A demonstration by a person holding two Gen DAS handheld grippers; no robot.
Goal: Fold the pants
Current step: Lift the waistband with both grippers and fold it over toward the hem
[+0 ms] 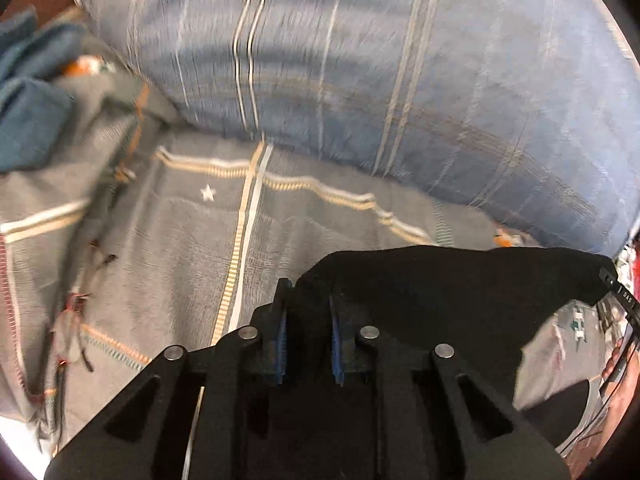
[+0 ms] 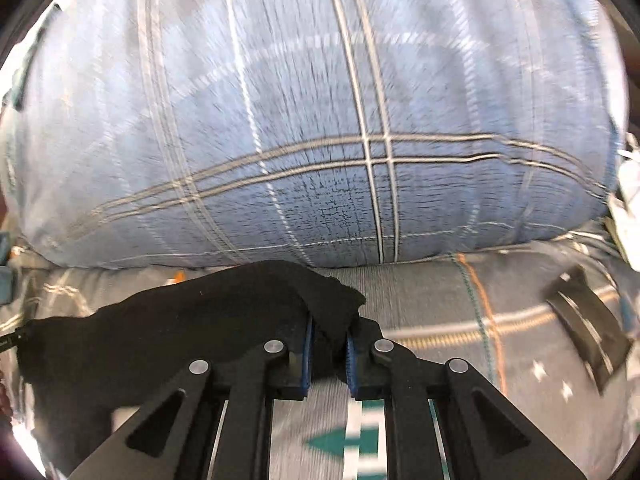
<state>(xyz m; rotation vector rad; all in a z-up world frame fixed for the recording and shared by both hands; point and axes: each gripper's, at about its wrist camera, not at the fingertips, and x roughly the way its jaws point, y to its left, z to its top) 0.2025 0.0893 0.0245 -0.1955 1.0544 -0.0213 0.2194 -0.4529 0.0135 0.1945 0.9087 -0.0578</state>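
Black fabric, the pants point(image 2: 192, 320), stretched in the air between both grippers, just above a grey patterned bedspread point(image 1: 180, 220) and near a big blue plaid pillow point(image 2: 320, 120) on the far side. Pinched at one edge by the left gripper point(image 1: 307, 320), blue pads pressed onto the cloth, which runs off to the right in that view. Pinched at the other edge by the right gripper point(image 2: 329, 336), a small flap of cloth poking out past the fingertips, the rest trailing left. Both views streaked with motion blur, so probably mid-carry of a fold. Lower part of the garment hidden beneath the grippers; cannot tell how much already lies on the bed.

Best handling, as a judgement: keep both grips firm and level, with the held edge taut but not strained, so no sag forms in the middle. Bring the two corners across together at the same pace, then lower onto the matching edge of the part lying below before letting go. Watch the right grip especially: cloth held close to its corner, likely to slip if tugged sideways. Stay clear of the pillow on the far side, and of the loose blue cloth point(image 1: 32, 92) and fringe at the left. Release only once the edge rests flat, then smooth outward.
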